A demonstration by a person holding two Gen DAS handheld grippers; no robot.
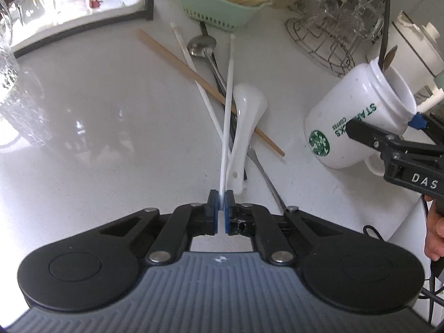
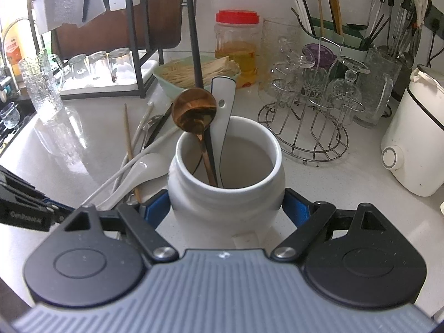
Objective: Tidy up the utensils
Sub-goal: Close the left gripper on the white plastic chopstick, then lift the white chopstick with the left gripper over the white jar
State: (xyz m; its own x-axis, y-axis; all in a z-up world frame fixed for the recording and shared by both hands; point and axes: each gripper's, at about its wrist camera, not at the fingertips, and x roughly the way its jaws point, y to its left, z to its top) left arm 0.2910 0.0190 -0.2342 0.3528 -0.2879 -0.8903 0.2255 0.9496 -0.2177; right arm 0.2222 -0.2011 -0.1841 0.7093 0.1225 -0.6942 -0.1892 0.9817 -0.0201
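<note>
My left gripper [image 1: 221,204] points down at a pile of utensils on the white counter and is shut on the near end of a white chopstick [image 1: 229,88]. Right beside it lies a white ceramic spoon [image 1: 247,111]. A second white chopstick [image 1: 191,61], a wooden chopstick [image 1: 177,58] and a metal spoon [image 1: 201,45] cross underneath. My right gripper [image 2: 226,206] is shut on a white Starbucks mug [image 2: 226,191], tilted at the right in the left wrist view [image 1: 352,127]. The mug holds a copper spoon [image 2: 194,113], a white black-edged spoon [image 2: 224,102] and a black chopstick [image 2: 194,41].
Behind the pile stands a green basket of dry noodles [image 1: 222,14]. A wire holder with upturned glasses [image 2: 305,127] and a white appliance [image 2: 413,141] stand to the right. A black rack with glasses [image 2: 111,66] and a textured glass mug [image 2: 41,83] stand to the left.
</note>
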